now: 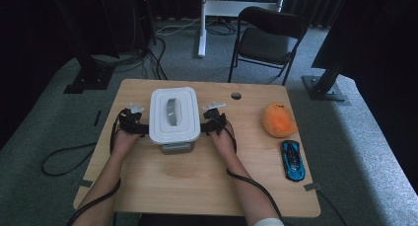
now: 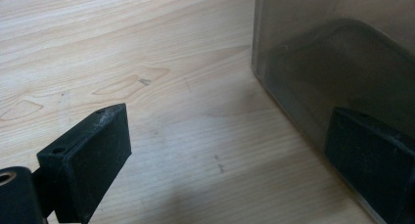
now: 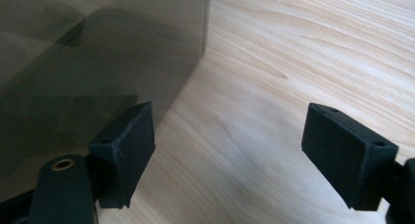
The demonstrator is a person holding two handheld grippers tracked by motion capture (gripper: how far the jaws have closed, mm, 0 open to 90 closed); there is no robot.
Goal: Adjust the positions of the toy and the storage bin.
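Counter (image 1: 197, 181) of pale wood carries a translucent grey plastic container with a white lid (image 1: 174, 118) toward its 12 o'clock side. Left claw (image 1: 132, 121) sits at the container's 9 o'clock, jaws wide, one against the grey wall. Right claw (image 1: 214, 120) sits at 3 o'clock, jaws wide, gripping nothing. Orange plush toy (image 1: 278, 119) and blue toy car (image 1: 293, 160) lie farther toward 3 o'clock.

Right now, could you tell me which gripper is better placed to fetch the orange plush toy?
The right gripper: it sits on the container's side facing the orange plush toy, while the left gripper has the container between.
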